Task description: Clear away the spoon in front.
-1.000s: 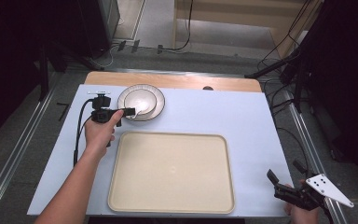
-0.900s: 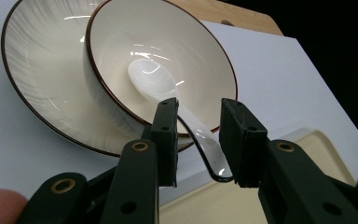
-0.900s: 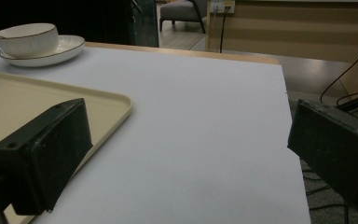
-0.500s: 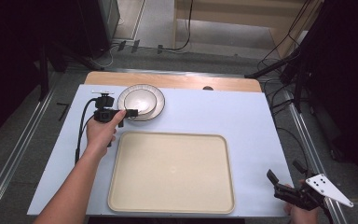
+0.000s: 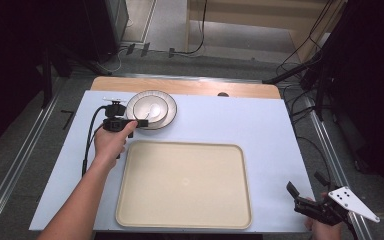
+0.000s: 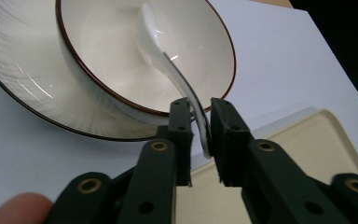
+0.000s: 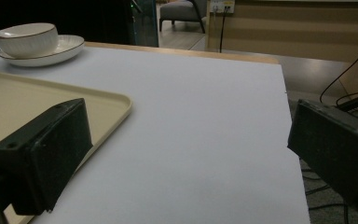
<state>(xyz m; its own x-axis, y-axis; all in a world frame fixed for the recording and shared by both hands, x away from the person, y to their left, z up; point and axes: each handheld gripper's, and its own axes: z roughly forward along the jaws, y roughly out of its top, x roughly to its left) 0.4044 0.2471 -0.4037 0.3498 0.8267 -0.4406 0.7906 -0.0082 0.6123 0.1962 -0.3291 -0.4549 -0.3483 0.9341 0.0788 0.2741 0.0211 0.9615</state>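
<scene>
Nearest, right hand-held gripper spread wide, empty, beside cream rectangular plastic tray. Left hand-held gripper, jaws just closed, pinching white ceramic spoon handle; spoon rests in cream brown-rimmed bowl on matching plate.

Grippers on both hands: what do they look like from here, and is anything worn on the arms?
Both claws are black. The left claw trails a black cable and has brass-coloured rivets on flat-padded fingers. The right claw carries a grey three-cornered plate with dark dots. The left forearm is bare, no sleeve.
</scene>
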